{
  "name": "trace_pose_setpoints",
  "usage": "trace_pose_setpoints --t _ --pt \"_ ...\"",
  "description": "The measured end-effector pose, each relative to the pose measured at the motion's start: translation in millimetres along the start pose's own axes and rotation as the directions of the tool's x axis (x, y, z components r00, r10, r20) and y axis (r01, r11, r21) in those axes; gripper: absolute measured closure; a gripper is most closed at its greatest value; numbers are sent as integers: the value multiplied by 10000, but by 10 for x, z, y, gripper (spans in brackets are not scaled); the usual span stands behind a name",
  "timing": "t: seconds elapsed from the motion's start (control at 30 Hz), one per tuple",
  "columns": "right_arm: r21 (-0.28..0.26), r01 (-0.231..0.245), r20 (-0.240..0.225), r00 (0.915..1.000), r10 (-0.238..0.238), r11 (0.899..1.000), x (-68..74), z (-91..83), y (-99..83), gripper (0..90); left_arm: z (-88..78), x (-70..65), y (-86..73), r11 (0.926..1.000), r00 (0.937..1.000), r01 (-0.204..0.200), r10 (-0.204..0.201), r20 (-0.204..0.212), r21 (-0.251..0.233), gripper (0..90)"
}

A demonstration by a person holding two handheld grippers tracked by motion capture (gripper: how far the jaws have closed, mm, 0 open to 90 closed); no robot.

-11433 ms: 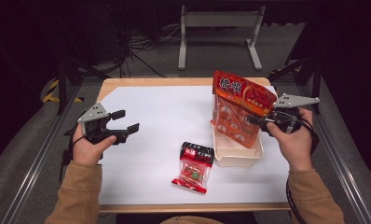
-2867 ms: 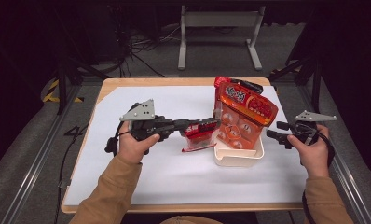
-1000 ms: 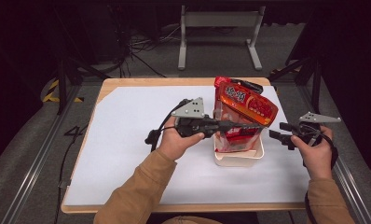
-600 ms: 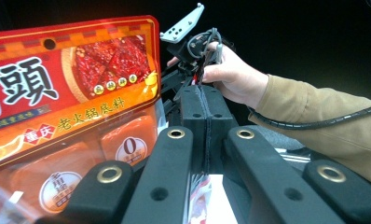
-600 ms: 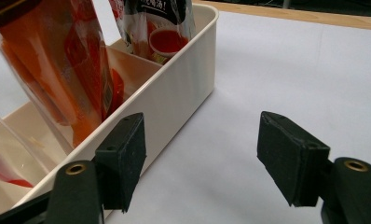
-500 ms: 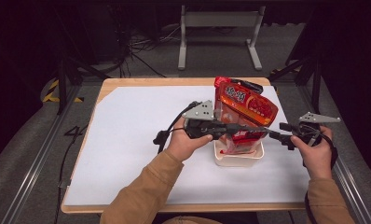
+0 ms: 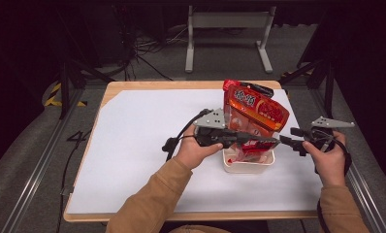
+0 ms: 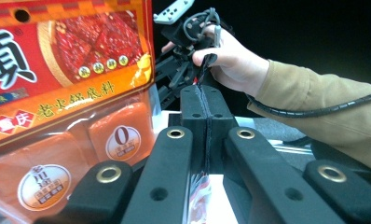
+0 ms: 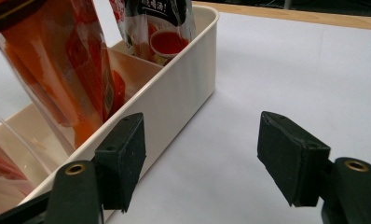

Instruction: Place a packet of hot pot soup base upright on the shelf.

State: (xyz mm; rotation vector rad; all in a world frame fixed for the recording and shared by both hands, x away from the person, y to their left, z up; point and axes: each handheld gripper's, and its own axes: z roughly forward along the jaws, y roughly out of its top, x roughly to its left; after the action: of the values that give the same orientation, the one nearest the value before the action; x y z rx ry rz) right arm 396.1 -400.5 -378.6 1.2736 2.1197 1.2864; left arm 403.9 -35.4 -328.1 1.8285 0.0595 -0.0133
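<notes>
A cream plastic bin (image 7: 248,165) sits on the white sheet (image 7: 147,145) covering the desk (image 7: 133,86), toward the four o'clock part of the sheet. In the right gripper view the bin shows a divider wall, so it has at least two compartments. A large red-and-orange bag (image 7: 254,112) stands upright in it, leaning toward twelve o'clock, its top rising well above the rim. In front of the bag, on its six o'clock side, a small red packet (image 7: 249,149) hangs down into the bin; the right gripper view shows its lower end, printed with a bowl of red soup, inside the far compartment (image 9: 161,42), while the large bag (image 9: 62,65) fills the nearer one.

The left gripper (image 7: 271,142) reaches across the bin from nine o'clock and is clenched on the top edge of the small packet; in the left gripper view its jaws are pressed tight together with the thin edge of the packet (image 8: 198,191) pinched between them, and the large bag (image 8: 67,93) stands just beside them at ten o'clock.

The right gripper (image 7: 287,141) is held at the three o'clock side of the bin, just beside its wall, and is released: in its own view the pads (image 9: 123,158) stand wide apart, with bare sheet between them and the bin wall (image 9: 174,98) near one pad.
</notes>
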Motion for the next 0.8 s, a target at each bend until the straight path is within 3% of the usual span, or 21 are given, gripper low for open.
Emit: trace_pose_setpoints --t 0.8 --pt "-5 -27 -41 10000 27 10000 -1 6 2 329 11 135 -211 9969 9979 643 -640 -83 458 890"
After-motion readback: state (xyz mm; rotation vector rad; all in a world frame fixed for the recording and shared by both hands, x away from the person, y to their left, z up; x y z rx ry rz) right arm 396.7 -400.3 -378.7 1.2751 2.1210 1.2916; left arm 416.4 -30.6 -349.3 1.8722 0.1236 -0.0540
